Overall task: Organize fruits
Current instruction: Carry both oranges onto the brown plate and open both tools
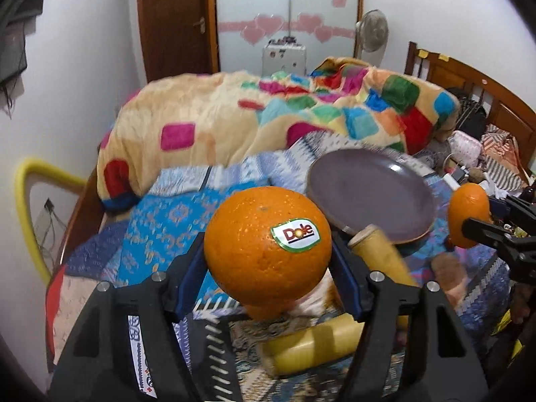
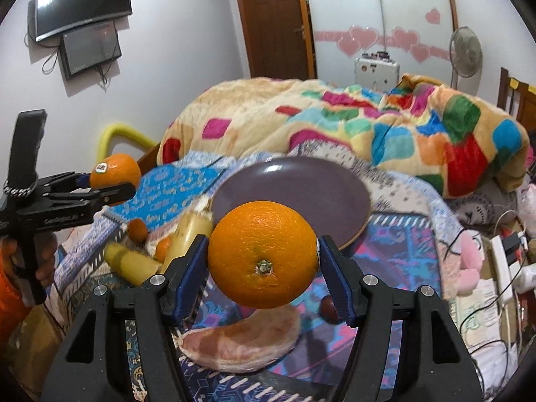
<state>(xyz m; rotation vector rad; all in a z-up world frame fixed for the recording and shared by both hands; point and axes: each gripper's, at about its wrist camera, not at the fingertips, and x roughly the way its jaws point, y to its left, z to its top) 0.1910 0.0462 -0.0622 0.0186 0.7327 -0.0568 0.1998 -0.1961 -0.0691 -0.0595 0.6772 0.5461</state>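
Bedspread (image 2: 174, 194) background, right view alone — pomelo wedge (image 2: 241, 345), perhaps a grape (image 2: 327, 308).

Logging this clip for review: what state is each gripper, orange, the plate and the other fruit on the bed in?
Left gripper: shut on the Dole-sticker orange, held above the bedspread.
Right gripper: shut on the stem-end orange, held in the air.
Purple plate: empty, lying on the bedspread.
Bananas: lying loose on the bedspread.
Pomelo segment: peeled, lying on the bedspread.
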